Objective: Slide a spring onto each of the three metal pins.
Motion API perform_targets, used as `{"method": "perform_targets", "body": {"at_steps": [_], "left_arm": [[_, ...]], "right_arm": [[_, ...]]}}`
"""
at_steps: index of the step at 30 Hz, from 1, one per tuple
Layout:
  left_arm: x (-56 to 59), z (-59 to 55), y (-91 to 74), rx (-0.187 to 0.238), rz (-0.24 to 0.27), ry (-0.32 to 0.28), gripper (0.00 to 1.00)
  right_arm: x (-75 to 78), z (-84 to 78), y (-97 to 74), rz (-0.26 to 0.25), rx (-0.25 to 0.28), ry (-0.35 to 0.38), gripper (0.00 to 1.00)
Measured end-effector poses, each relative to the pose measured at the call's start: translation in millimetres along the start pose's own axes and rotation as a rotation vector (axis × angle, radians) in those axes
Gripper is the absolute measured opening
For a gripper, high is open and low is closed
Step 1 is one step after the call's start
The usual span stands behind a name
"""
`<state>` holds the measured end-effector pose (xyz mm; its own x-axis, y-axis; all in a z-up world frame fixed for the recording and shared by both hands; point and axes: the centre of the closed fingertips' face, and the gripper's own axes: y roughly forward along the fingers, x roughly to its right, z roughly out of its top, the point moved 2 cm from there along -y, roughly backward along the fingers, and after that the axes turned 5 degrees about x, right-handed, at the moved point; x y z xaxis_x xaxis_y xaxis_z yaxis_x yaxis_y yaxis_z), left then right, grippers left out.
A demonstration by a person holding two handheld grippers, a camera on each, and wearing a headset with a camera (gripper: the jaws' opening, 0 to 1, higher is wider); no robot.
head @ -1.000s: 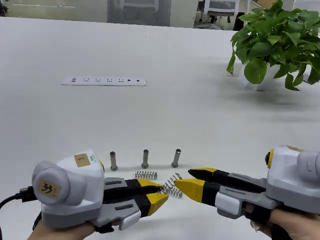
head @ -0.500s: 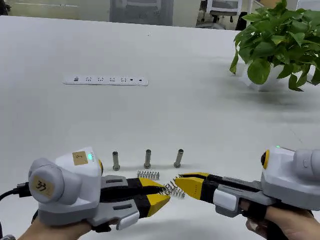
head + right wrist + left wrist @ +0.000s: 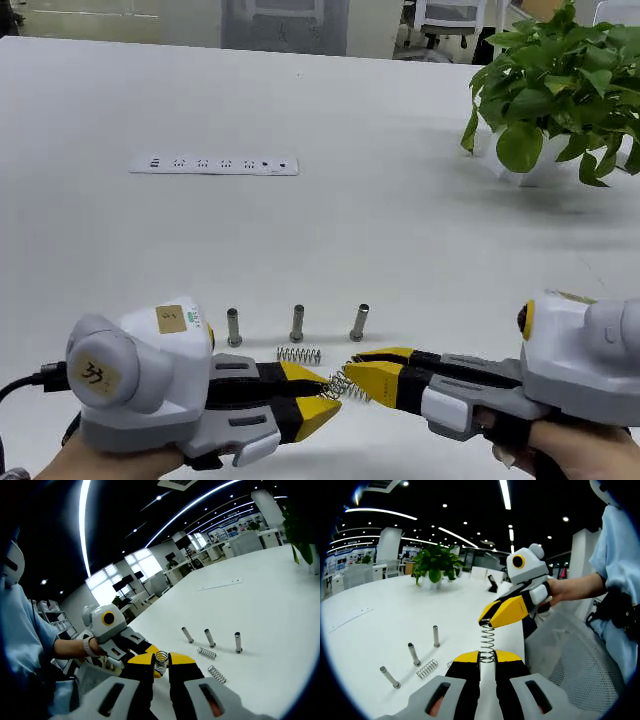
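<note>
Spring [image 3: 343, 383] bridged between both grippers, short of the pins [image 3: 297, 322]
The left gripper [image 3: 330, 390] and right gripper [image 3: 350, 366] each have their jaws clamped on one end of it (long axis running tip to tip, above the counter [image 3: 400, 230]). The three upright pins stand just beyond.

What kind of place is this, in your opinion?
Probably an open-plan office or lab: a long white table with a power strip, a potted plant, and ceiling light strips overhead.

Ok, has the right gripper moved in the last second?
Yes: the right gripper closed its tongs on the spring, the upper one dropping away from the rightmost pin.
</note>
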<state>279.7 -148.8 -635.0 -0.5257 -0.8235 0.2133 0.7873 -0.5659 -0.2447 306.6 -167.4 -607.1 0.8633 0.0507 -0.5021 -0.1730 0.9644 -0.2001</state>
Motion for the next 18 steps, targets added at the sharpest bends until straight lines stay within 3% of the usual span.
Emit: {"method": "perform_targets", "body": {"at_steps": [6, 18], "left_arm": [[2.0, -6.8, 4.3, -0.043, -0.006, 0.009, 0.09], [3.7, -10.8, 4.8, -0.064, -0.018, 0.005, 0.09]], "right_arm": [[-4.5, -3.9, 4.1, -0.002, -0.048, -0.089, 0.12], [-5.7, -7.0, 5.9, 0.003, -0.086, -0.158, 0.12]]}}
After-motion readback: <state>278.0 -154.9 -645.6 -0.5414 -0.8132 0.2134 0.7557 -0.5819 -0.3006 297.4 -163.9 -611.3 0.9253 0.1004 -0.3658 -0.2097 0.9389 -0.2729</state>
